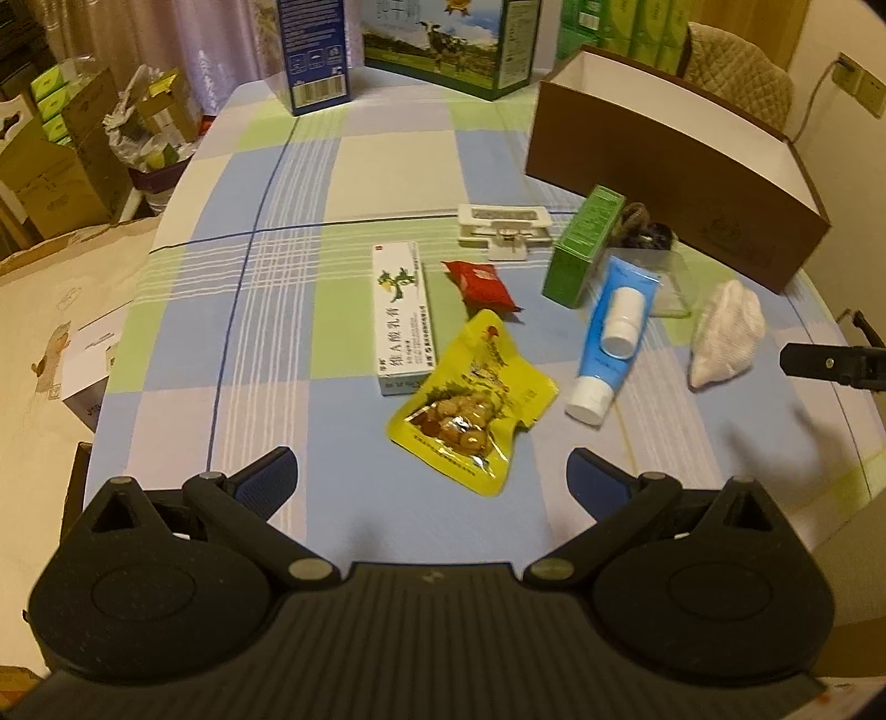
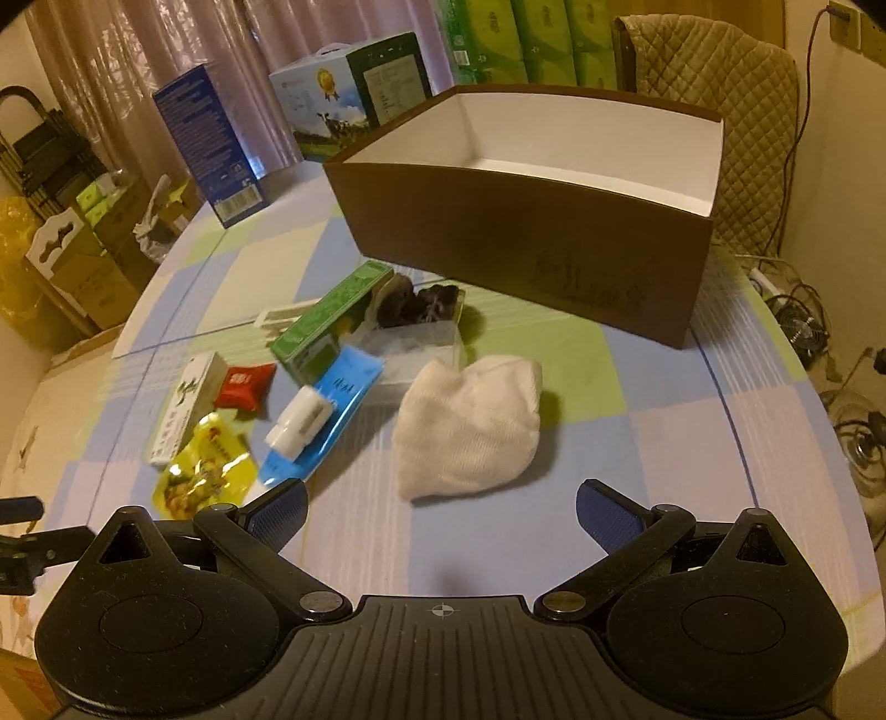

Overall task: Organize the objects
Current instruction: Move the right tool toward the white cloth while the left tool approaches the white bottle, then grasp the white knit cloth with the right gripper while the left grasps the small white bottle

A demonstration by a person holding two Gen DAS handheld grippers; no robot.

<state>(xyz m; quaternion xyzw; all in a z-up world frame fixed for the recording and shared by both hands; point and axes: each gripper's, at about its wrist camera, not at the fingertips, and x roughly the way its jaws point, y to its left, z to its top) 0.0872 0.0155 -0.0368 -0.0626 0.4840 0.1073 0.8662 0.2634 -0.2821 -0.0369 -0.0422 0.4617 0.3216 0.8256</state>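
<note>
Loose items lie on a checked tablecloth (image 1: 310,166). My left gripper (image 1: 432,476) is open just short of a yellow snack pouch (image 1: 476,399). Past it lie a white ointment box (image 1: 401,318), a red packet (image 1: 482,282), a blue tube (image 1: 609,338) with a small white bottle (image 1: 624,321) on it, a green box (image 1: 581,243) and a white cloth bundle (image 1: 725,332). My right gripper (image 2: 442,512) is open right before the white cloth bundle (image 2: 470,423). An open brown box (image 2: 531,243) with a white inside stands behind.
A white plastic piece (image 1: 504,224) and a clear case holding something dark (image 2: 421,310) lie near the green box (image 2: 332,321). A blue carton (image 1: 315,50) and a milk carton (image 1: 448,44) stand at the table's far edge. Cardboard boxes (image 1: 61,166) crowd the floor at left; a padded chair (image 2: 720,72) is behind.
</note>
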